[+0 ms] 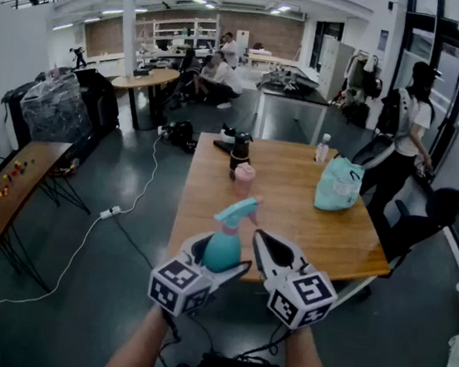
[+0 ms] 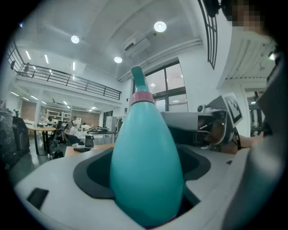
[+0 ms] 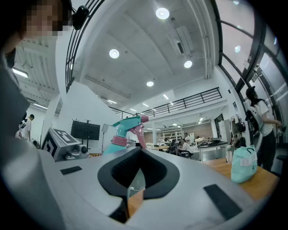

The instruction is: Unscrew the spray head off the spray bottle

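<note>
Over the near table edge: the spray bottle (image 1: 222,251) is held upright in the air, in front of the wooden table (image 1: 324,233).
Left gripper (image 1: 221,263): jaws clamped on the teal bottle's wide lower body, one on each side.
Spray head (image 1: 238,211): teal with a pink trigger, seated on the neck above a pink collar (image 2: 142,97).
Right gripper (image 1: 260,240): jaws closed together with nothing between them, just right of the bottle and not touching it.
Farther along the table: a pink cup (image 1: 244,179), a dark flask (image 1: 240,151) and a teal bag (image 1: 338,184), well apart from the bottle.
</note>
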`<state>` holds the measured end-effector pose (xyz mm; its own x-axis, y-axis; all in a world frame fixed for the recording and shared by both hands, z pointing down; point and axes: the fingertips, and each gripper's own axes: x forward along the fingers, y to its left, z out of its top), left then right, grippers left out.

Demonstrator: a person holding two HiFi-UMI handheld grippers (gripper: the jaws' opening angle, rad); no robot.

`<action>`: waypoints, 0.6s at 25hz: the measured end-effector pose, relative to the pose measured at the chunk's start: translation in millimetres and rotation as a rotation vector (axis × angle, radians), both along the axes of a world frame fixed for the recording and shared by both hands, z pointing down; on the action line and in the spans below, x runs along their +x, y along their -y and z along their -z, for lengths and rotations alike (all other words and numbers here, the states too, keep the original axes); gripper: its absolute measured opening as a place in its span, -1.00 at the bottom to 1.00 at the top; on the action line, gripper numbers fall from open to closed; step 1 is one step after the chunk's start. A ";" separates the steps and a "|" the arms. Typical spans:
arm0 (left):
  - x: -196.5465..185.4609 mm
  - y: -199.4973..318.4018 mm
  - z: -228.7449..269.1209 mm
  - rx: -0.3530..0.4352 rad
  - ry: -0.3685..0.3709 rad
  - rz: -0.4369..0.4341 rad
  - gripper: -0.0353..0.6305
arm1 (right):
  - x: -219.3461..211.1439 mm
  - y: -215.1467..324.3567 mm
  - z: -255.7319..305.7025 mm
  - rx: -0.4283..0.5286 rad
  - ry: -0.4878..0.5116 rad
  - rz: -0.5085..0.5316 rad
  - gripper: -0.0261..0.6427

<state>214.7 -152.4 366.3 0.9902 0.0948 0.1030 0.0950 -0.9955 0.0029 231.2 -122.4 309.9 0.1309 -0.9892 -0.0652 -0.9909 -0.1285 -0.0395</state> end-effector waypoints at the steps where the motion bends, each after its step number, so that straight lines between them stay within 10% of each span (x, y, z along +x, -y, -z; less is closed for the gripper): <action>1: -0.5 -0.2 -1.7 -0.003 0.004 -0.003 0.37 | -0.4 1.4 -1.8 0.001 0.001 0.005 -0.90; 15: -3.9 -3.3 -5.3 -0.015 0.004 -0.010 0.37 | -10.1 2.2 0.8 0.012 -0.009 0.037 -0.89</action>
<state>210.8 -149.1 371.6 0.9888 0.1059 0.1050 0.1045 -0.9943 0.0186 221.1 -124.6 309.0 0.0932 -0.9926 -0.0779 -0.9954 -0.0910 -0.0314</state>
